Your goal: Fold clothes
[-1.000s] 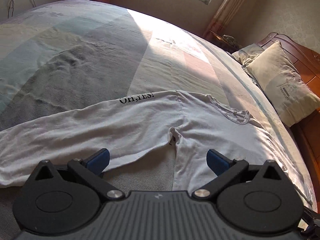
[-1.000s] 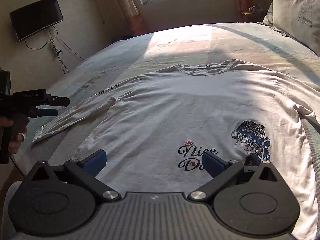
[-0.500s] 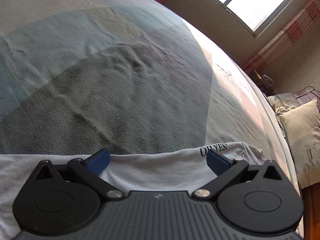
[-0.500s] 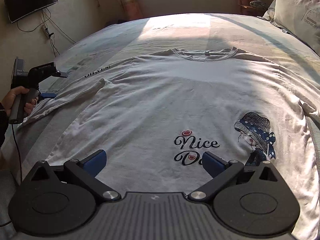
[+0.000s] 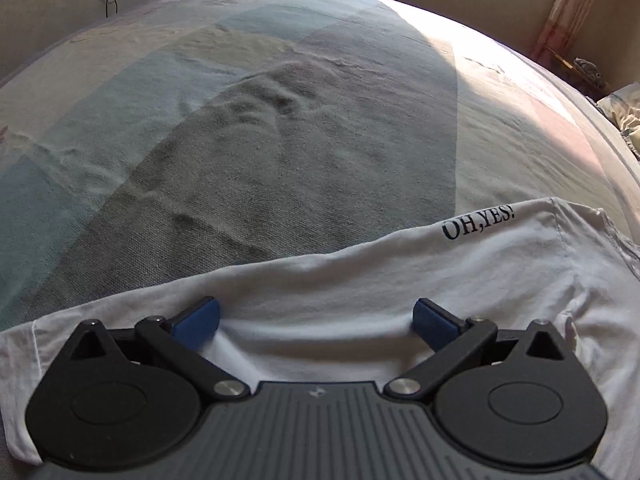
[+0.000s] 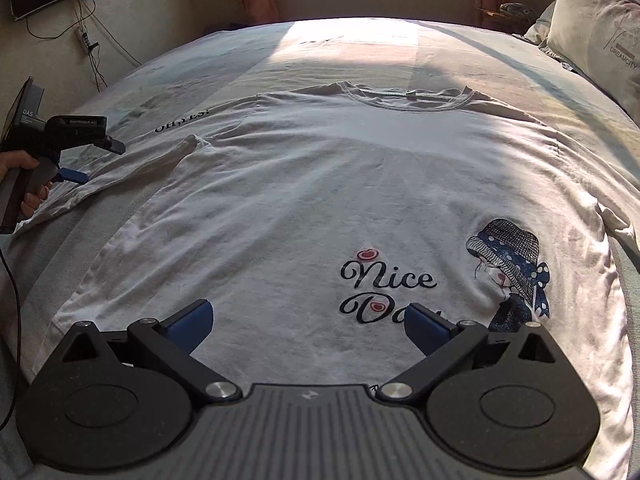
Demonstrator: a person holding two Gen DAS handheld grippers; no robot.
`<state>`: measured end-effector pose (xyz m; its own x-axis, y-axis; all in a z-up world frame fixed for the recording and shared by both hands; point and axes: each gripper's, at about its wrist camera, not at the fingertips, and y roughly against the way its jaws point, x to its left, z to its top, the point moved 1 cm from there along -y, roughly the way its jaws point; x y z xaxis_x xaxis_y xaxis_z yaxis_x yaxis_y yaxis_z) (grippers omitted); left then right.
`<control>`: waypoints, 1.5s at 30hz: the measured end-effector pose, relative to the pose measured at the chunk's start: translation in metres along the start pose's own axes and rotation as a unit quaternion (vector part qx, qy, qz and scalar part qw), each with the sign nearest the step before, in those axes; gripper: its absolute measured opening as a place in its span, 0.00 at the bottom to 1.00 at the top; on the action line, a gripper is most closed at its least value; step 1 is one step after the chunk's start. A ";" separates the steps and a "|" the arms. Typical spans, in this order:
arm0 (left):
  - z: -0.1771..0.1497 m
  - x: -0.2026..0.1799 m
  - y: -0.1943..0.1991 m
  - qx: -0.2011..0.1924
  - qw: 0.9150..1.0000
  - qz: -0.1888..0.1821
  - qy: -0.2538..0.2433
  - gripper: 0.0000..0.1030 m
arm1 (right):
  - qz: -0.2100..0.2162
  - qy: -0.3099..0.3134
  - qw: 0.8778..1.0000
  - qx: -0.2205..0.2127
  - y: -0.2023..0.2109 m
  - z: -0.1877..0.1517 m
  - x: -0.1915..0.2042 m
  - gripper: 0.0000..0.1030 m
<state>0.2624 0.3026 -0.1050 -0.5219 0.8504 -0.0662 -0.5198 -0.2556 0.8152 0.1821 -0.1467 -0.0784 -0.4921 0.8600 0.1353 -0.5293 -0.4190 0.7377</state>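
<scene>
Two grippers work over one white T-shirt (image 6: 320, 200) spread flat, print side up, on the bed (image 6: 360, 40). Left gripper (image 5: 316, 316): jaws spread wide, holding nothing, blue pads (image 5: 198, 318) low over the long sleeve (image 5: 360, 280), which runs across directly beneath and ahead of them; contact cannot be confirmed. Right gripper (image 6: 306, 322): jaws spread wide, empty, positioned above the shirt's lower hem, with the "Nice Day" print (image 6: 384, 284) just ahead of its right finger. A pillow (image 6: 600, 28) lies far ahead to the right.

Sleeve (image 5: 472, 264) reads "OH,YES!"; pillow (image 6: 596, 28) "DREAMCITY"; shirt (image 6: 320, 184) "Nice".
</scene>
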 end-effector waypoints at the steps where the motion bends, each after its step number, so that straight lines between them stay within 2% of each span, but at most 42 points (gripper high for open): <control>1: 0.004 0.004 -0.004 0.001 1.000 0.012 0.006 1.00 | -0.004 0.002 1.000 -0.001 0.000 0.000 0.000 1.00; 3: 0.012 0.012 -0.013 0.002 0.999 0.037 0.018 1.00 | -0.006 0.004 1.000 -0.007 0.002 0.001 0.000 1.00; 9: 0.014 -0.007 0.019 -0.003 0.999 -0.034 0.011 1.00 | 0.002 -0.002 1.000 -0.017 0.009 0.002 -0.004 1.00; 11: 0.007 -0.022 0.021 0.016 0.996 -0.090 0.013 1.00 | 0.004 -0.001 1.000 -0.020 0.011 0.002 -0.003 1.00; 13: 0.002 -0.036 0.017 0.034 0.988 -0.151 0.022 1.00 | 0.005 0.000 1.000 -0.022 0.012 0.002 -0.002 1.00; 15: 0.001 -0.042 0.010 0.034 0.986 -0.157 0.032 1.00 | 0.006 0.002 1.000 -0.021 0.012 0.002 -0.002 1.00; 18: 0.007 -0.028 0.003 0.010 0.994 -0.097 0.039 1.00 | 0.004 -0.002 1.000 -0.020 0.012 0.002 -0.003 1.00; 21: 0.015 -0.005 -0.001 -0.008 0.998 -0.038 0.054 0.99 | 0.008 -0.007 1.000 -0.025 0.014 0.003 -0.005 1.00; 22: 0.017 0.001 -0.001 -0.005 0.997 -0.041 0.066 0.99 | 0.009 -0.008 1.000 -0.027 0.015 0.003 -0.005 1.00; 24: 0.019 0.006 0.004 0.013 0.993 -0.085 0.086 0.99 | 0.013 -0.007 0.999 -0.030 0.017 0.003 -0.005 1.00; 26: 0.020 -0.003 0.010 0.021 0.988 -0.126 0.084 1.00 | 0.013 -0.004 0.999 -0.029 0.017 0.003 -0.003 1.00; 27: 0.021 -0.009 0.010 0.029 0.985 -0.148 0.085 1.00 | 0.012 -0.003 1.000 -0.028 0.016 0.003 -0.003 1.00; 29: 0.021 -0.025 0.006 0.047 0.973 -0.208 0.090 0.99 | 0.012 0.000 1.000 -0.025 0.014 0.002 0.000 1.00; 30: 0.023 -0.030 0.003 0.047 0.972 -0.217 0.084 1.00 | 0.012 0.002 1.000 -0.024 0.014 0.002 0.000 1.00; 35: 0.035 -0.053 -0.019 0.001 0.984 -0.168 0.052 1.00 | 0.005 0.002 1.000 -0.016 0.009 0.001 0.000 1.00; 37: 0.044 -0.058 -0.024 0.003 0.988 -0.150 0.044 0.99 | 0.005 0.000 1.000 -0.016 0.009 0.001 -0.001 1.00; 42: 0.053 -0.076 -0.006 0.009 0.986 -0.161 0.040 0.99 | 0.006 -0.001 1.000 -0.023 0.014 0.001 -0.002 1.00; 45: 0.049 -0.100 0.001 0.030 0.972 -0.234 0.007 0.99 | 0.008 0.003 1.000 -0.025 0.016 0.001 0.000 1.00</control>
<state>0.3472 0.2395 -0.0691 -0.2471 0.8607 -0.4451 -0.6619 0.1856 0.7263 0.1745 -0.1530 -0.0660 -0.5049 0.8511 0.1438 -0.5550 -0.4477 0.7010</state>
